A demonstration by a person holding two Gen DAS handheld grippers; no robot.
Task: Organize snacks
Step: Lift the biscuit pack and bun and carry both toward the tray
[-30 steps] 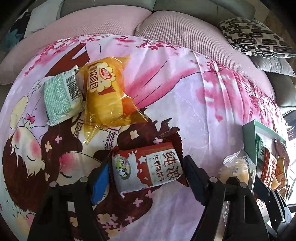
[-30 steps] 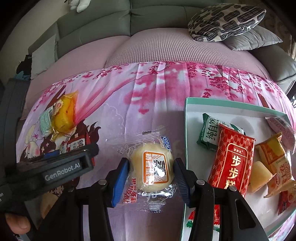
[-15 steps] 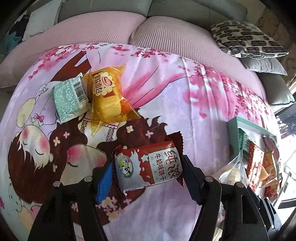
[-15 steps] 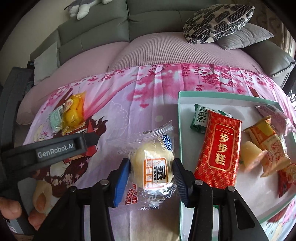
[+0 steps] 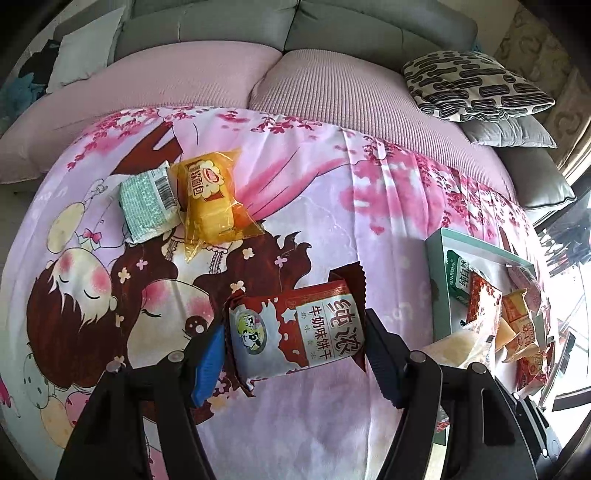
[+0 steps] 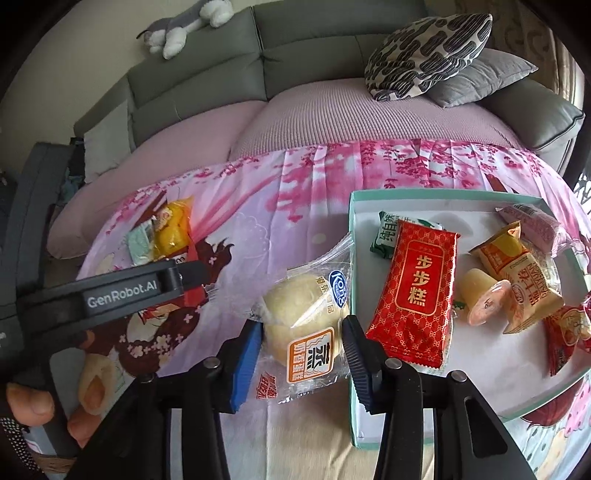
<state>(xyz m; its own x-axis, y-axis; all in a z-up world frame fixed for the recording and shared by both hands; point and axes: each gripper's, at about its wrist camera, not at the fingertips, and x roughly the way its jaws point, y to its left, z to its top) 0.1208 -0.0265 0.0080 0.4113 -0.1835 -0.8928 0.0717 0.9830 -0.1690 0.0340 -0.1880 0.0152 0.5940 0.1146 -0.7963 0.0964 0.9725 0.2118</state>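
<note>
Gripping biscuit packet (image 5: pixel 295 328) in left claw (image 5: pixel 291 354), right claw (image 6: pixel 301 354) closing on bun (image 6: pixel 303 325), seemingly lifted.

A home living room: grey sofa (image 6: pixel 258 74), cushions (image 6: pixel 424 51), plush toy (image 6: pixel 181 29).

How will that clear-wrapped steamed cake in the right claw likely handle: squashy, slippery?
The steamed cake looks soft and probably light, so the closing right claw may dent it. Its loose, glossy clear wrapper probably crinkles and could slip.

grey sofa (image 6: pixel 303 70), patterned cushion (image 6: pixel 428 48), possibly a plush cat (image 6: pixel 184 26)
</note>
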